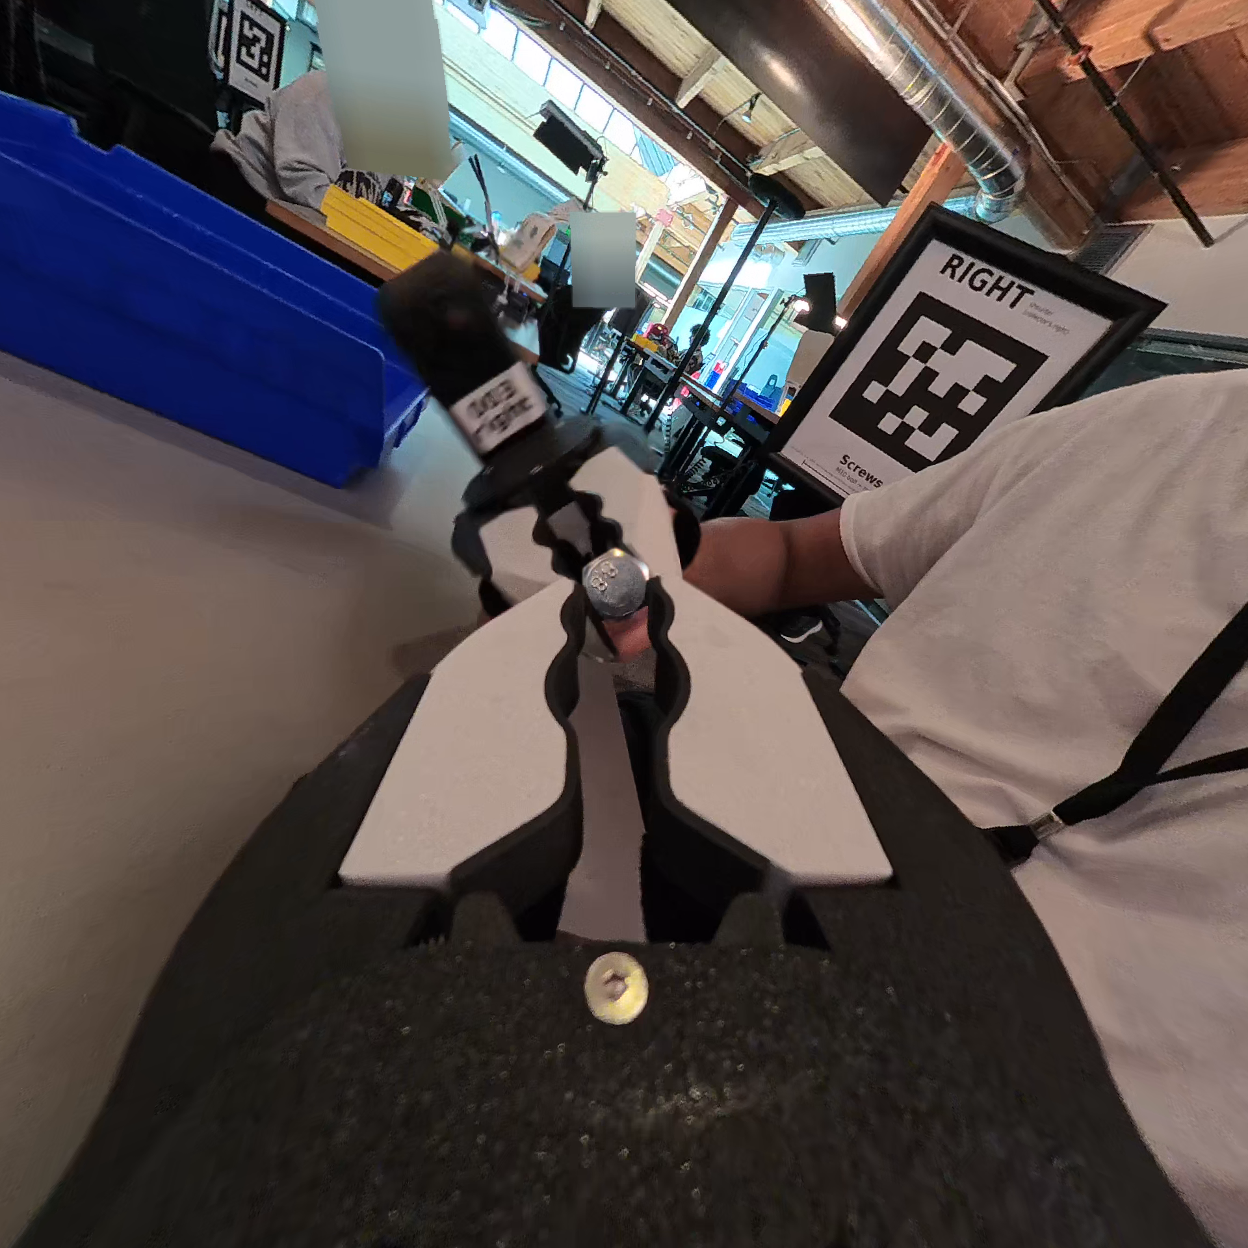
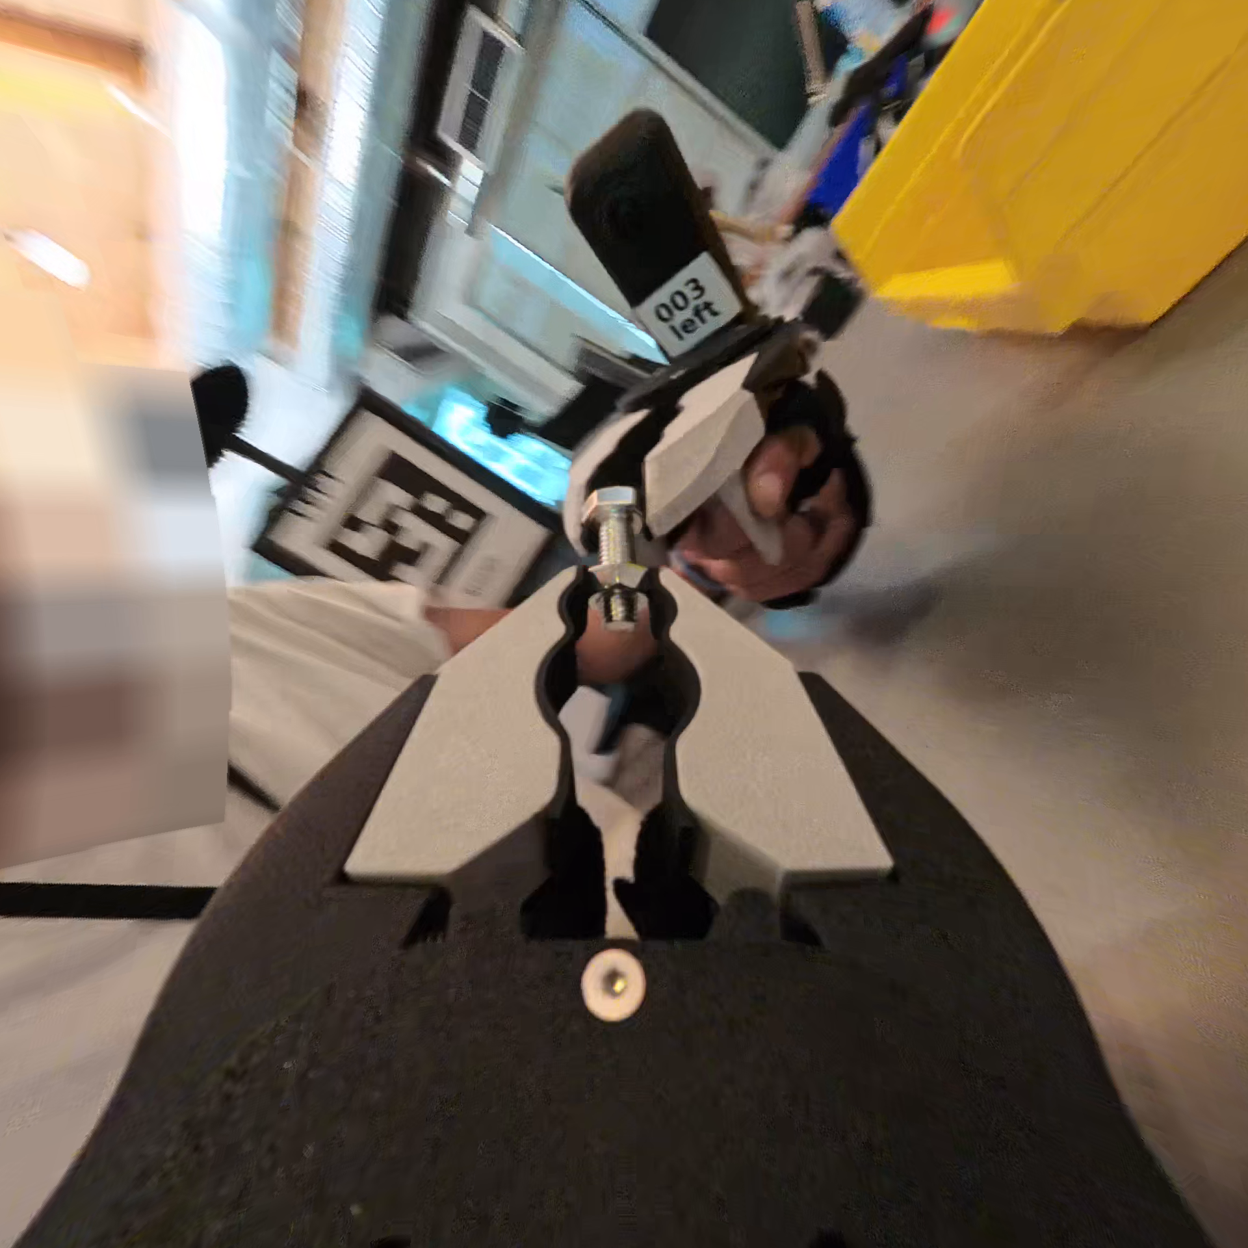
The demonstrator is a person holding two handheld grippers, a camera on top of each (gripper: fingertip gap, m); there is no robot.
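A silver hex bolt (image 1: 613, 585) is held in the air between both grippers. My left gripper (image 1: 613, 611) is shut on the bolt at its head end, with the head facing the camera. In the right wrist view the bolt (image 2: 611, 533) stands upright with a silver nut (image 2: 616, 578) on its thread. My right gripper (image 2: 616, 582) is shut on that nut, and the thread's end pokes out below it. The left gripper (image 2: 611, 500) grips the bolt head from above, held by a gloved hand (image 2: 776, 533). The right gripper (image 1: 574, 533) meets the bolt from beyond.
A blue bin (image 1: 169, 304) stands on the pale table (image 1: 169, 675) at the left. A yellow bin (image 2: 1047, 169) stands at the right. A framed black-and-white marker sign (image 1: 945, 365) stands behind. The person's white shirt (image 1: 1047, 675) is close on the right.
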